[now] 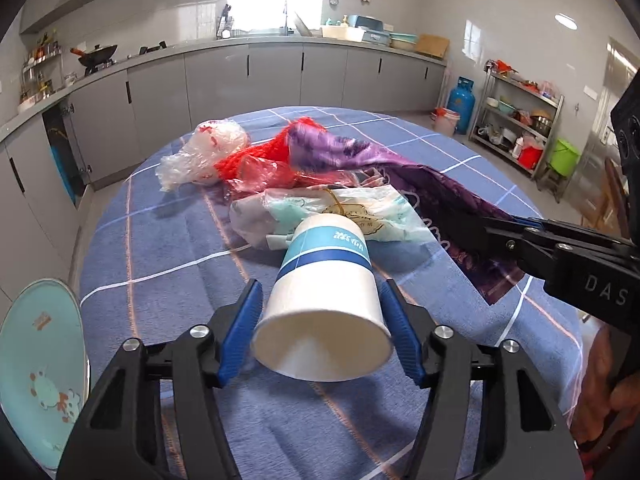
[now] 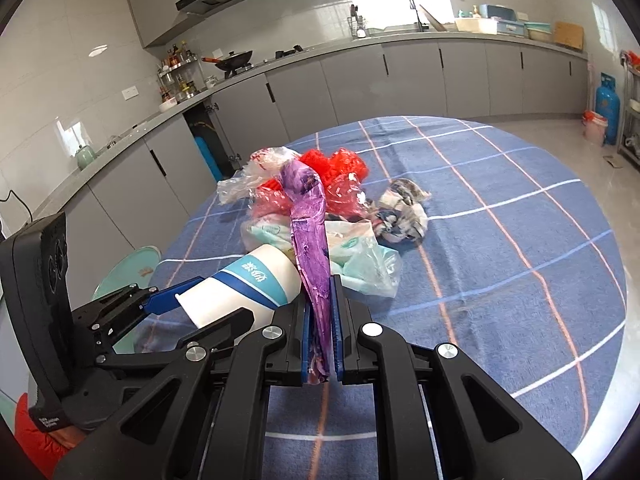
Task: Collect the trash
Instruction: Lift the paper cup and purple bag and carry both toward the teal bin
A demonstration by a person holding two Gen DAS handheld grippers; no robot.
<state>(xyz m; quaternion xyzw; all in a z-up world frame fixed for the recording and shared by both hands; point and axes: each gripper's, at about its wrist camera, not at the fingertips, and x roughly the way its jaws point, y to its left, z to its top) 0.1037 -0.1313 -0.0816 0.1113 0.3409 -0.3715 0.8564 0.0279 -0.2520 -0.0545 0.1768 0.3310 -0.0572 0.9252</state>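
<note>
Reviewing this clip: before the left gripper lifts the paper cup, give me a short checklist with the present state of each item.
1. Paper cup between the left gripper fingers: ok.
2. Pads pressing on the cup: cannot tell; a gap shows on one side.
3. Right gripper clamped on the purple bag: ok.
4. Cup free of the clear packet behind it: cannot tell.
5. Cup empty: ok, nothing shows inside.
</note>
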